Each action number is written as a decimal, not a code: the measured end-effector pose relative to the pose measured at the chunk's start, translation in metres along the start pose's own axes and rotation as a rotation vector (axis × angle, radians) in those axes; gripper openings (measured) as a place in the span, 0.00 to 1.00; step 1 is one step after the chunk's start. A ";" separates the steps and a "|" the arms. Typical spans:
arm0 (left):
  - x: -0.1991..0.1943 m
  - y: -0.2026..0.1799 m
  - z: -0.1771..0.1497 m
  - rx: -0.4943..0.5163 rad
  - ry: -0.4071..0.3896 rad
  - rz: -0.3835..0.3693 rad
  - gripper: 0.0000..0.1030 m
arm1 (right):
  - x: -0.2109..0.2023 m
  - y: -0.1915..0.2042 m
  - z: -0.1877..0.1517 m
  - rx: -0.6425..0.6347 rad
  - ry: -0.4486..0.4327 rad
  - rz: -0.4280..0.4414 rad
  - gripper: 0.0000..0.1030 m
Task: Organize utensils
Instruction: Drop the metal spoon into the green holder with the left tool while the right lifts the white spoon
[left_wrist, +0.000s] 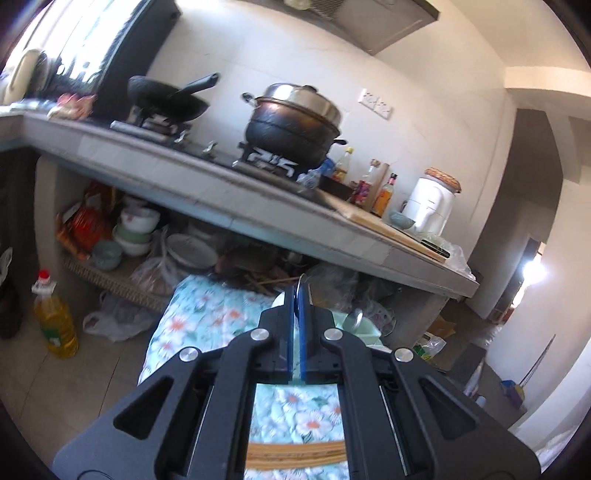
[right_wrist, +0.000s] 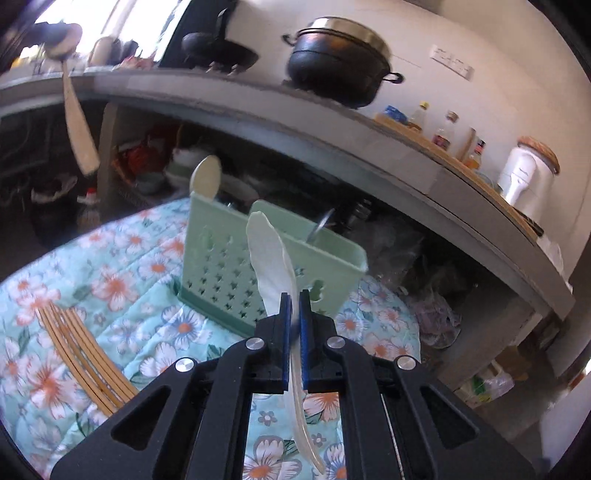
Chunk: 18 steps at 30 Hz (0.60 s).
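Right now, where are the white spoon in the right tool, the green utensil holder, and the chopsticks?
white spoon (right_wrist: 271, 258): right wrist view, on its bowl.
green utensil holder (right_wrist: 218, 258): right wrist view, on its perforated front wall.
chopsticks (right_wrist: 79, 343): right wrist view, mid-bundle.

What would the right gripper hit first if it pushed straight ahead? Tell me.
Most likely the pale green perforated plastic utensil caddy, standing directly ahead on the floral quilted cloth. The right gripper is shut on a white plastic spoon, whose bowl would probably meet the caddy first; depth is unclear.
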<state>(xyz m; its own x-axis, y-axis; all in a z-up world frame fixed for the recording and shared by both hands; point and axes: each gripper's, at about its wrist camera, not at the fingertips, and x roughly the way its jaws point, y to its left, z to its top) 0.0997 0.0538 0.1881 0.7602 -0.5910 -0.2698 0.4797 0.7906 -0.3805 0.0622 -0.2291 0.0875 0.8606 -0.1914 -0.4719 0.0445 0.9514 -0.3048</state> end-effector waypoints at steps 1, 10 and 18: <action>0.005 -0.007 0.005 0.014 -0.001 -0.001 0.01 | -0.002 -0.011 0.004 0.063 -0.015 0.008 0.04; 0.049 -0.070 0.041 0.166 -0.049 0.022 0.00 | -0.034 -0.107 0.004 0.466 -0.131 0.134 0.04; 0.109 -0.091 0.044 0.198 0.022 0.058 0.00 | -0.037 -0.150 0.005 0.617 -0.207 0.238 0.04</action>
<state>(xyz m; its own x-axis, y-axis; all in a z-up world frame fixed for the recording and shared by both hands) 0.1577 -0.0756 0.2324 0.7801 -0.5455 -0.3064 0.5141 0.8380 -0.1830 0.0262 -0.3631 0.1550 0.9592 0.0308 -0.2811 0.0701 0.9370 0.3422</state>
